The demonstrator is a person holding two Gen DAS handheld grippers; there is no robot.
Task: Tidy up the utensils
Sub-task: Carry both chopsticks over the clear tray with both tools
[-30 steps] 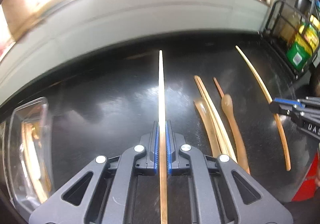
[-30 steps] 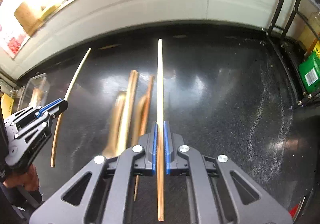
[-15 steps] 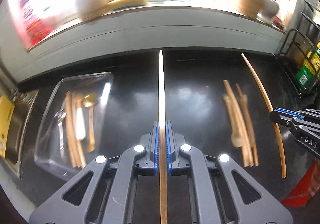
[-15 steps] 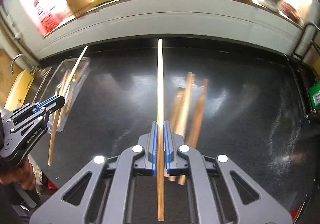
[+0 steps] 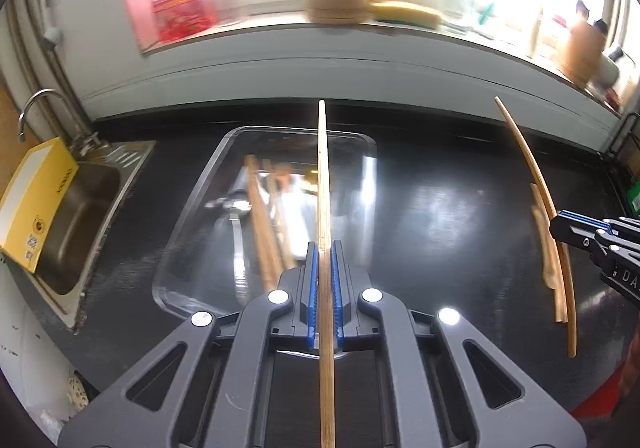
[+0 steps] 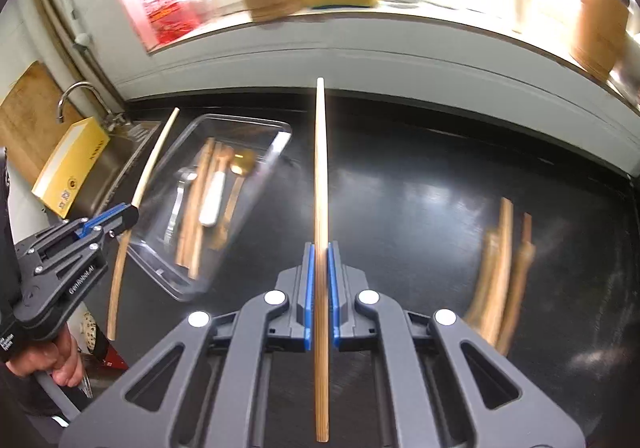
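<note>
- Left tongs point(image 5: 325, 272) are pinching a long wooden chopstick point(image 5: 323, 184) near its middle, with the stick poking out far ahead over the clear tray point(image 5: 188, 208) on the black desk point(image 5: 440, 216).
- Right tongs point(image 6: 319, 272) are clamped on a second chopstick point(image 6: 321, 168), this one over bare desk, well to the right of the tray as that camera sees it.
- Risk one: both grips are thin pinches on a smooth round stick. A quick swing could let either one pivot or slide between the pads and drop short of the tray.
- Risk two: each stick's long forward end could catch the tray's far rim or wall on the way down and skid the light tray towards the sink point(image 5: 80, 216), which sits just beside it.
- Risk three: the tray already holds wooden sticks, a metal piece and a white-handled one point(image 6: 212, 204). A careless release could land crosswise on them or bounce out.
- Risk four: the two hands travel close together, and the sticks could clash if both go for the tray at once.
- More wooden utensils point(image 6: 500, 268) lie loose on the desk at the right, blurred. A trailing stick end could sweep them towards the edge.
</note>
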